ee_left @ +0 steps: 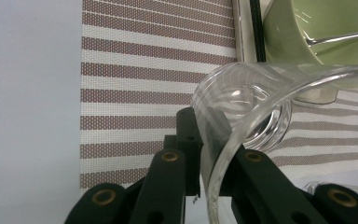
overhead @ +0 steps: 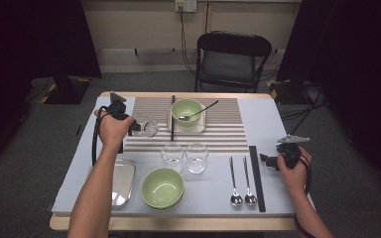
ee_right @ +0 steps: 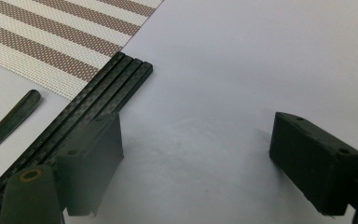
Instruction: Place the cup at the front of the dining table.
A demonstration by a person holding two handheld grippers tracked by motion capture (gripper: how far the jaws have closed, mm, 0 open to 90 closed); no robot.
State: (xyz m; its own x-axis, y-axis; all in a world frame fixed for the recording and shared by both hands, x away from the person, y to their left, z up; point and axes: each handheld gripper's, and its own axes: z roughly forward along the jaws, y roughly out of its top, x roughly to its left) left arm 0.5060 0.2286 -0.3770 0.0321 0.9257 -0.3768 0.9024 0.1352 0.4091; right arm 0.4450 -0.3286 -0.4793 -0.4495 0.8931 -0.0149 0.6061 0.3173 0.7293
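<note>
Left tongs (ee_left: 205, 154): jaws clamped on the wall of a clear drinking glass (ee_left: 247, 116), one jaw inside the rim and one outside. The glass is tipped on its side, its mouth toward the gripper's camera, and is held over the left part of a brown-and-white striped placemat (ee_left: 144, 70). In the high view the left tongs (overhead: 134, 126) and the glass (overhead: 148, 129) appear at the placemat's left edge.

Right tongs (ee_right: 196, 163): jaws wide apart with nothing between them, low over the bare grey desk (ee_right: 242, 56), just beside a bundle of black chopsticks (ee_right: 98, 102). In the high view the right tongs (overhead: 268, 159) sit at the desk's right side.

Surroundings, high view: a green bowl (overhead: 186, 110) with a spoon in it stands on the placemat; two upright glasses (overhead: 184, 157) stand just in front of the mat; nearer the person lie a larger green bowl (overhead: 162, 188), a metal tray (overhead: 124, 178) and two spoons (overhead: 242, 181).
</note>
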